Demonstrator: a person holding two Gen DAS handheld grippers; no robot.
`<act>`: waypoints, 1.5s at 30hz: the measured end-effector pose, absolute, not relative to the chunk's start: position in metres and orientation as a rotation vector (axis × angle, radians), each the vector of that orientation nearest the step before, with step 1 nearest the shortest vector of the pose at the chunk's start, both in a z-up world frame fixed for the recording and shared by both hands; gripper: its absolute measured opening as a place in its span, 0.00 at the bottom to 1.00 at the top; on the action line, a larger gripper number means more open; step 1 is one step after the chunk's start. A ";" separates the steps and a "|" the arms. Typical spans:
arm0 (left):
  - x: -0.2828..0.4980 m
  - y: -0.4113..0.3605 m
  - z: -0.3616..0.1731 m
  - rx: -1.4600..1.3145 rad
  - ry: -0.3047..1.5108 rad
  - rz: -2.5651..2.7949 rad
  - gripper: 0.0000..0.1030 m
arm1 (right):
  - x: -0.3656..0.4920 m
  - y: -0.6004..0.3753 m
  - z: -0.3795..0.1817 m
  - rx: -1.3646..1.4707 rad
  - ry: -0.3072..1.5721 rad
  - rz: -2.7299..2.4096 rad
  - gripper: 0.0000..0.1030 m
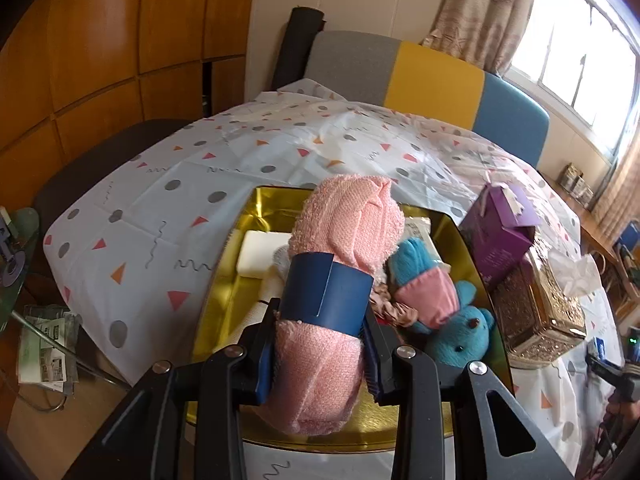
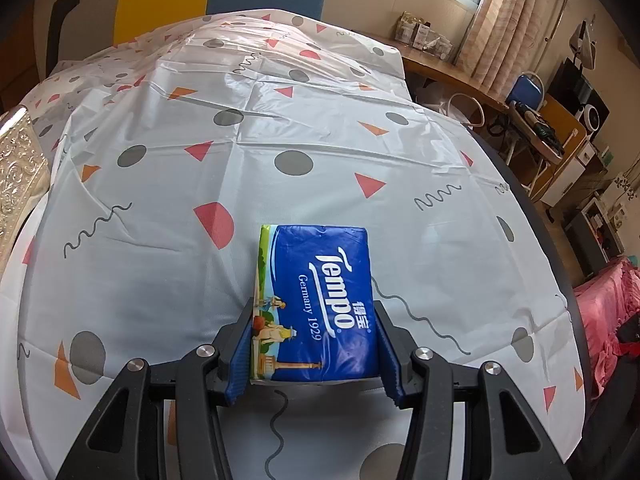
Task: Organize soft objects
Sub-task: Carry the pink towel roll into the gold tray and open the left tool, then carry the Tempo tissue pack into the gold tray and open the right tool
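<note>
The left gripper (image 1: 320, 354) is clamping its ribbed blue pads on a rolled pink towel (image 1: 340, 264), knitted and fuzzy, banded by a dark blue paper sleeve (image 1: 326, 294). The towel is hanging over the shiny gold tray (image 1: 224, 280), beside a blue plush bear (image 1: 456, 320) and a white foam block (image 1: 260, 254) lying inside it. Right of the tray are sitting a purple box (image 1: 500, 236) and an embossed gold tissue box (image 1: 540, 312). The right gripper (image 2: 316, 346) is squeezing a glossy blue tissue pack (image 2: 320, 304), which is resting flat on the patterned plastic tablecloth (image 2: 160, 200).
</note>
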State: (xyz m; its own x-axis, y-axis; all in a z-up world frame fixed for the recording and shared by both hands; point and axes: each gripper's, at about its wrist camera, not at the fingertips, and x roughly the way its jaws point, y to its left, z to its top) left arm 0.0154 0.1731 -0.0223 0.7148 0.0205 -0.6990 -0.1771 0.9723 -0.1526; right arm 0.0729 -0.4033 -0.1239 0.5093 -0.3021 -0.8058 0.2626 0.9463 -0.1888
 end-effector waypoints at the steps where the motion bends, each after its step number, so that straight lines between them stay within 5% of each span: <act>1: 0.016 0.171 -0.023 -0.212 0.774 0.102 0.35 | 0.073 -0.403 -0.124 -0.046 0.979 -0.340 0.51; 26: 0.085 0.143 -0.097 -0.180 0.999 0.129 0.36 | 0.077 -0.408 -0.123 -0.005 1.002 -0.333 0.51; 37: 0.068 0.152 -0.083 -0.170 0.916 0.148 0.57 | 0.079 -0.410 -0.123 0.013 1.008 -0.334 0.51; 45: 0.046 0.152 -0.054 -0.143 0.816 0.147 0.64 | 0.083 -0.412 -0.121 0.064 1.037 -0.368 0.51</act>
State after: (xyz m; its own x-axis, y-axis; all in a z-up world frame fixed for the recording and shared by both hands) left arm 0.0461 0.1522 -0.0540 0.6764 0.0756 -0.7327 -0.1857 0.9801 -0.0703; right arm 0.0826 -0.4116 -0.1213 0.4535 -0.2683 -0.8499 0.3283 0.9369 -0.1206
